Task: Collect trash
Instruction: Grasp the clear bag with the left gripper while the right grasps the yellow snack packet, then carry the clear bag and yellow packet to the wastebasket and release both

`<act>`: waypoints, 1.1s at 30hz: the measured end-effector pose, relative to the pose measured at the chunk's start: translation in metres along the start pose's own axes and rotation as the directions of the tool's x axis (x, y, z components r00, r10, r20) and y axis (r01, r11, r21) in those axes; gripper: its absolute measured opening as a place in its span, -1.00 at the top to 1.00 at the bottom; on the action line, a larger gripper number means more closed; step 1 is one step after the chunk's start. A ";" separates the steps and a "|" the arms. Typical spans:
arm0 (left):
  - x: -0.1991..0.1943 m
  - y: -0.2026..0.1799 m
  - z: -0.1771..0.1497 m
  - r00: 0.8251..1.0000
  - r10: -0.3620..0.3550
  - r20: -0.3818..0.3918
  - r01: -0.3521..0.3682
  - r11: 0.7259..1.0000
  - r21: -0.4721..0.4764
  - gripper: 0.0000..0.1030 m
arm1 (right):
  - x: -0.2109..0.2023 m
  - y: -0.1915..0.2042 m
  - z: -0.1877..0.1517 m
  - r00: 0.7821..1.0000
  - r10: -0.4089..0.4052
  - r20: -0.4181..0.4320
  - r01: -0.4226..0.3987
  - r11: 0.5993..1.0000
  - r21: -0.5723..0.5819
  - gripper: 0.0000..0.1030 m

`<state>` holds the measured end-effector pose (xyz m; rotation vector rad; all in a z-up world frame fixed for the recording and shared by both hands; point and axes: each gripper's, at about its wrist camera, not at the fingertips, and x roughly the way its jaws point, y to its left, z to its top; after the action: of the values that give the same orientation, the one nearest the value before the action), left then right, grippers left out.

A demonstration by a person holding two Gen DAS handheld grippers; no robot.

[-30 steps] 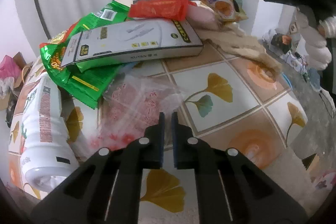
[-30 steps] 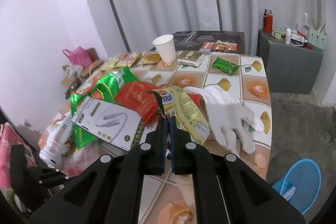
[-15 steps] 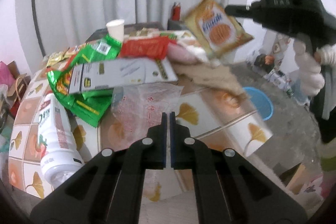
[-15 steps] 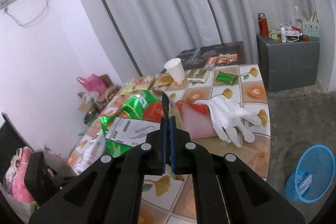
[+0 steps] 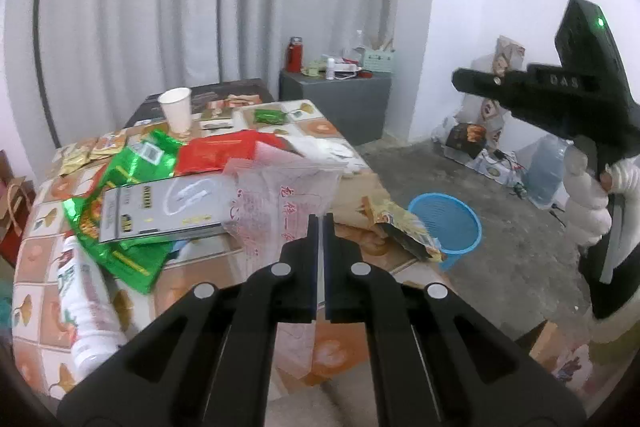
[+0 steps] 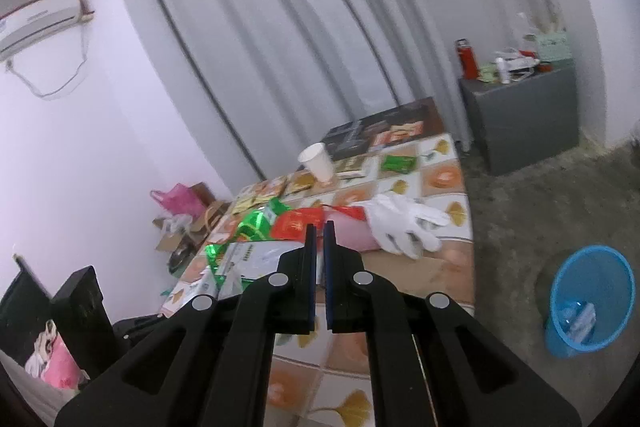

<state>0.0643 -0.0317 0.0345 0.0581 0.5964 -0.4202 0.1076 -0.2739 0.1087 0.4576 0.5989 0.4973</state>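
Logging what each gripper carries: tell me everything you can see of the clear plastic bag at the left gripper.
The clear plastic bag is thin, see-through film, crumpled and printed with red characters. The left gripper is shut on it, pinching a fold between its fingertips. The bag's upper part stands loosely open above them and the rest hangs slack behind the fingers. It is in front of the grey box on the tiled table. Whether it touches either cannot be told.

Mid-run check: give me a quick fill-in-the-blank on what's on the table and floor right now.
The left gripper is shut on the clear plastic bag, which is printed in ___. The basket on the floor is ___. The paper cup stands ___ on the table.
Missing words: red; blue; upright.
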 end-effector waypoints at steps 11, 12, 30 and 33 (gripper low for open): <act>0.016 -0.016 -0.003 0.998 -0.031 -0.057 0.032 0.999 0.019 0.99 | 0.027 -0.133 -0.065 0.986 -0.021 -0.165 0.069 0.954 0.290 -0.20; 0.016 -0.015 -0.004 0.998 -0.026 -0.063 0.028 0.999 0.021 0.99 | 0.035 -0.141 -0.073 0.982 -0.025 -0.187 0.084 0.945 0.315 -0.20; 0.026 -0.011 -0.006 0.995 -0.018 -0.101 0.019 1.000 0.003 0.99 | 0.094 -0.114 -0.107 0.949 -0.028 -0.315 0.127 0.945 0.301 0.05; 0.024 -0.011 -0.006 0.995 -0.019 -0.099 0.019 1.000 0.002 0.99 | 0.090 -0.110 -0.106 0.950 -0.040 -0.308 0.135 0.946 0.295 0.32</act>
<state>0.0747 -0.0492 0.0171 0.0767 0.6942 -0.4382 0.1390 -0.2822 -0.0658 0.6599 0.9958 0.3880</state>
